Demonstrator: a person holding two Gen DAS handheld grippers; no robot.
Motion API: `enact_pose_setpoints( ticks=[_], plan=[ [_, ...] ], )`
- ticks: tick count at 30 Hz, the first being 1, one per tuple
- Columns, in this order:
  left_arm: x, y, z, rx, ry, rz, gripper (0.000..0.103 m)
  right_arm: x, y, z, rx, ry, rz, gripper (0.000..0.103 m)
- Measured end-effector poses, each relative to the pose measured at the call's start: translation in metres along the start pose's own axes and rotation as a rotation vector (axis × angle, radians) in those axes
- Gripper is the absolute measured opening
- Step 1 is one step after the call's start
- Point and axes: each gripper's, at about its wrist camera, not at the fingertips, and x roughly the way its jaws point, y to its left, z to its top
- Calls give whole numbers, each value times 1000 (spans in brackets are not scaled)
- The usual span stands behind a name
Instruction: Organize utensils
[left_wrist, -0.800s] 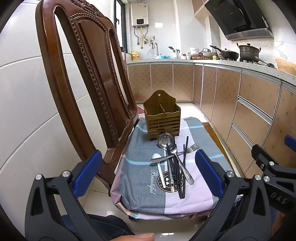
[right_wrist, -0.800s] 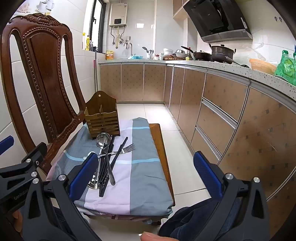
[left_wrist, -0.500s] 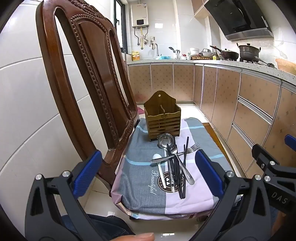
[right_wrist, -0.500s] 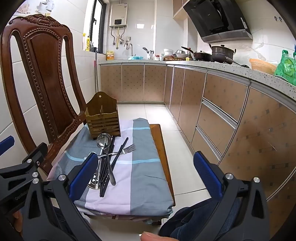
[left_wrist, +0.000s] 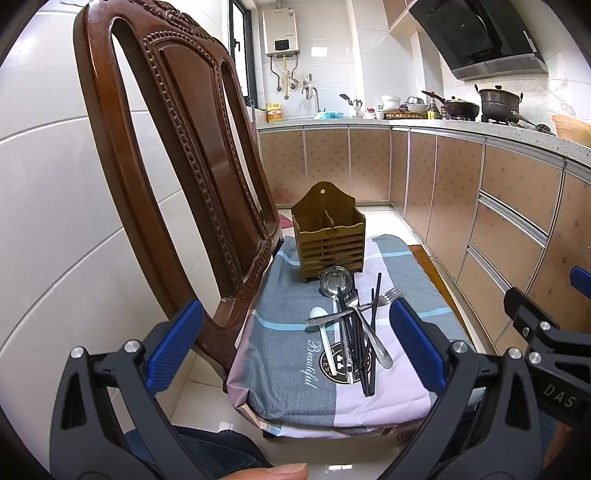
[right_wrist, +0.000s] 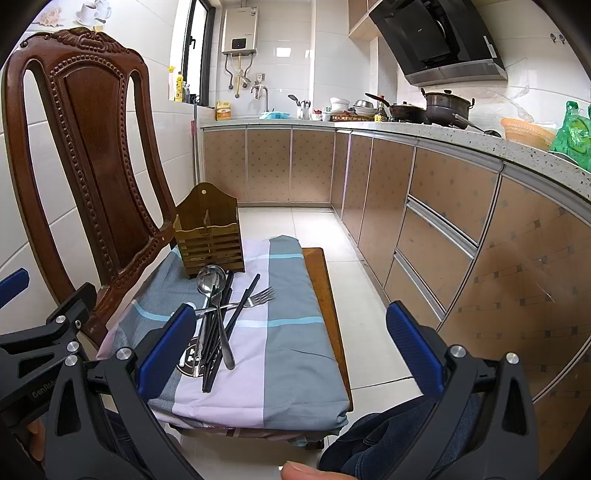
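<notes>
A pile of utensils (left_wrist: 351, 325) lies on the cloth-covered chair seat (left_wrist: 280, 332): a steel ladle (left_wrist: 334, 284), a fork (left_wrist: 388, 295), spoons and several black chopsticks (left_wrist: 364, 354). Behind it stands an empty brown slatted wooden holder (left_wrist: 328, 236). The pile (right_wrist: 218, 317) and the holder (right_wrist: 208, 236) also show in the right wrist view. My left gripper (left_wrist: 295, 350) is open and empty, in front of the seat's near edge. My right gripper (right_wrist: 291, 350) is open and empty, held right of the pile.
The carved wooden chair back (left_wrist: 177, 147) rises on the left against a tiled wall. Kitchen cabinets (right_wrist: 424, 229) run along the right, with pots on the counter (right_wrist: 443, 107). Tiled floor (right_wrist: 314, 229) lies between. The person's knees sit below the seat edge.
Both grippers have edged slightly forward toward the seat. The utensils and holder have not moved.
</notes>
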Motion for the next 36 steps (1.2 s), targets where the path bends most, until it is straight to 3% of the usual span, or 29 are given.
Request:
enact_pose_setpoints(
  ticks=[36],
  plan=[
    [3, -1, 1, 9, 3, 6, 99, 4, 0, 0, 4, 6, 6, 100]
  ],
)
